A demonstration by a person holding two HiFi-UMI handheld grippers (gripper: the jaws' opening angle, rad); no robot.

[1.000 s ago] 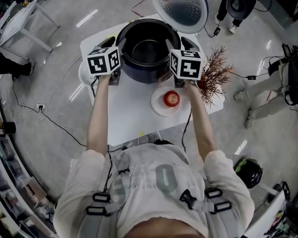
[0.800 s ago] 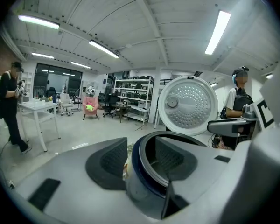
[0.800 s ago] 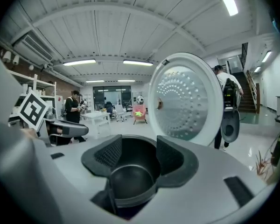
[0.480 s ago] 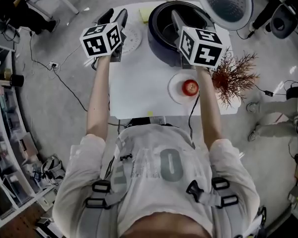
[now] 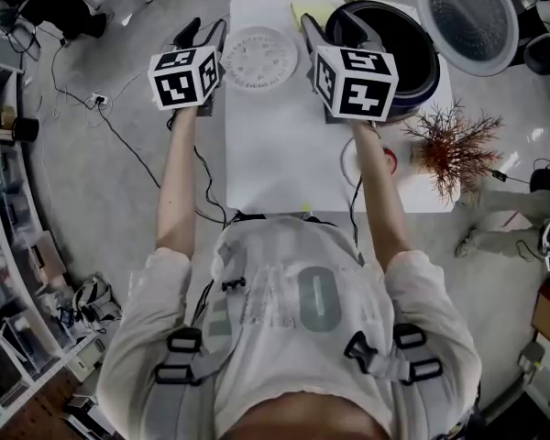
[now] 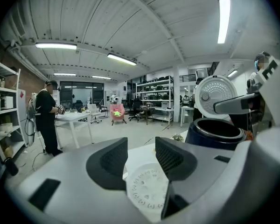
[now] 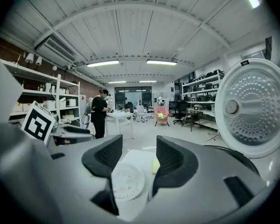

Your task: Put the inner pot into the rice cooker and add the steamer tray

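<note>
White perforated round steamer tray (image 5: pixel 261 56) beside dark rice cooker (image 5: pixel 418 67)

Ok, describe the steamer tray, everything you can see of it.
The steamer tray is a round, white, plastic-looking disc with rings of small holes. It lies flat on the white table, left of the open rice cooker. The left claw and right claw, both open, flank it without touching.

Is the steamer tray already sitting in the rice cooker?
No, the steamer tray lies flat on the table, beside the rice cooker.
</note>
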